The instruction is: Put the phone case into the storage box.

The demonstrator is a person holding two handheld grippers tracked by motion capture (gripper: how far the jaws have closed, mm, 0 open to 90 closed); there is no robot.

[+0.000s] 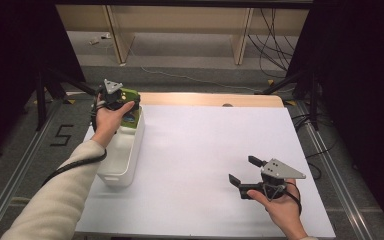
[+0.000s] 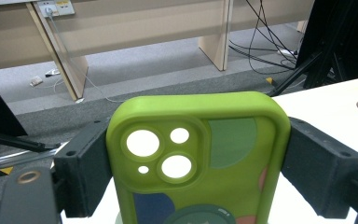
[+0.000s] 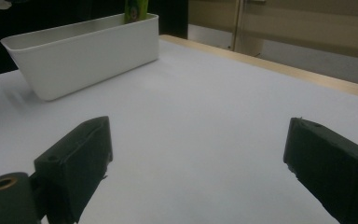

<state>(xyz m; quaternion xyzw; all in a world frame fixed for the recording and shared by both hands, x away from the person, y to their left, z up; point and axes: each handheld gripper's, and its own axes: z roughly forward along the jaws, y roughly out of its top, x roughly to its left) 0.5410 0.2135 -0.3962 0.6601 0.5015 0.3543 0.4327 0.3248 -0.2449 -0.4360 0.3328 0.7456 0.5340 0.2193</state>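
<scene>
Left gripper (image 1: 125,102) clamped on a green phone case (image 2: 198,158), held over the far end of the white bin (image 1: 125,155) at the table's (image 1: 205,150) left edge. Right gripper (image 1: 244,172) spread wide, holding nothing, low above the white tabletop.

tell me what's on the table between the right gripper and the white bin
Nothing: the high view shows bare white tabletop from the right gripper to the white bin.

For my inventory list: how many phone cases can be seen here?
1. The green rubbery phone case is clamped between the left gripper jaws, above the white plastic bin's far end. The bin's inside is partly hidden.
</scene>
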